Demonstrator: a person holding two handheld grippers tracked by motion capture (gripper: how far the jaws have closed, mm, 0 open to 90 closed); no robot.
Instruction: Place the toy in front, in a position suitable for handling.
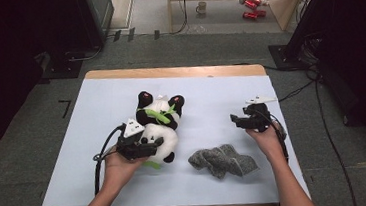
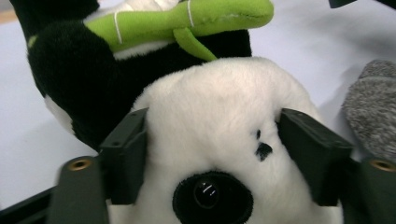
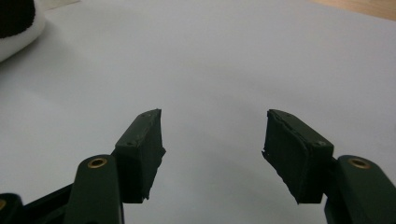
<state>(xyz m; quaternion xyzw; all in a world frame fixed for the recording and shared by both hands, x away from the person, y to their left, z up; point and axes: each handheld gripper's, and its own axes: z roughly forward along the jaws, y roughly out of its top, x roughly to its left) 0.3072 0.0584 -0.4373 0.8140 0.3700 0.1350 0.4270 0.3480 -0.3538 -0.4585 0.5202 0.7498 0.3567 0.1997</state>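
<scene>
The left gripper [image 2: 212,154] has its black jaws pressed into either side of the white, plush head of the black-and-white stuffed panda toy with a green felt bamboo sprig [image 1: 159,127], which lies left of centre on the pale blue sheet covering the wooden table [image 1: 218,180]; a good grasp here, as I judge it, means squeezing deep enough that the soft pile cannot slip, then lifting straight up. The right gripper [image 3: 212,149] hovers unclenched and empty over bare sheet near the right edge. Open room lies behind and right of the toy, while the crumpled grey knitted cloth [image 1: 222,160] sits near the front edge.
</scene>
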